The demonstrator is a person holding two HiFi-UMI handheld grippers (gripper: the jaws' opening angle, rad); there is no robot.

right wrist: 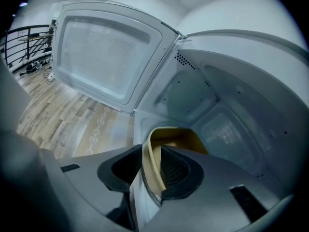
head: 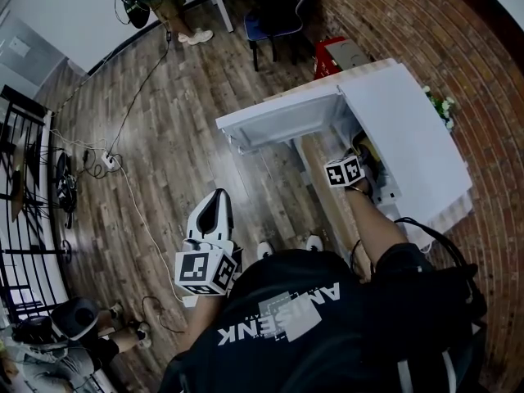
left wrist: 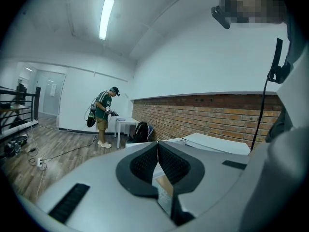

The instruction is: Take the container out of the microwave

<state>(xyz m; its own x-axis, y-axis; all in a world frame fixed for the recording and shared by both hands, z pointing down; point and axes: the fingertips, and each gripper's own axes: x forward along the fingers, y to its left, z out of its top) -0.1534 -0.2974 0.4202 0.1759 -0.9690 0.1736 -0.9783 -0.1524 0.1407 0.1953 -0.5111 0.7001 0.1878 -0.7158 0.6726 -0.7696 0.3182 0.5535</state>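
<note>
The white microwave [head: 409,129] stands on a wooden counter with its door [head: 278,121] swung wide open to the left. In the right gripper view a cream, yellow-lined container [right wrist: 176,139] sits at the mouth of the cavity [right wrist: 227,105]. My right gripper [right wrist: 153,163] reaches in from above, shut on the container's near rim, one pad outside the wall and one inside. In the head view that gripper [head: 360,166] is at the microwave's opening. My left gripper [head: 217,207] hangs low over the floor, shut and holding nothing; its pads meet at the tips [left wrist: 157,153].
The open door [right wrist: 106,57] juts out over the wood floor on the left. A brick wall [head: 426,23] runs behind the microwave. A person [left wrist: 103,117] stands by a small white table [left wrist: 123,124] across the room. Cables [head: 123,178] trail over the floor; a black railing [head: 20,178] lines the left.
</note>
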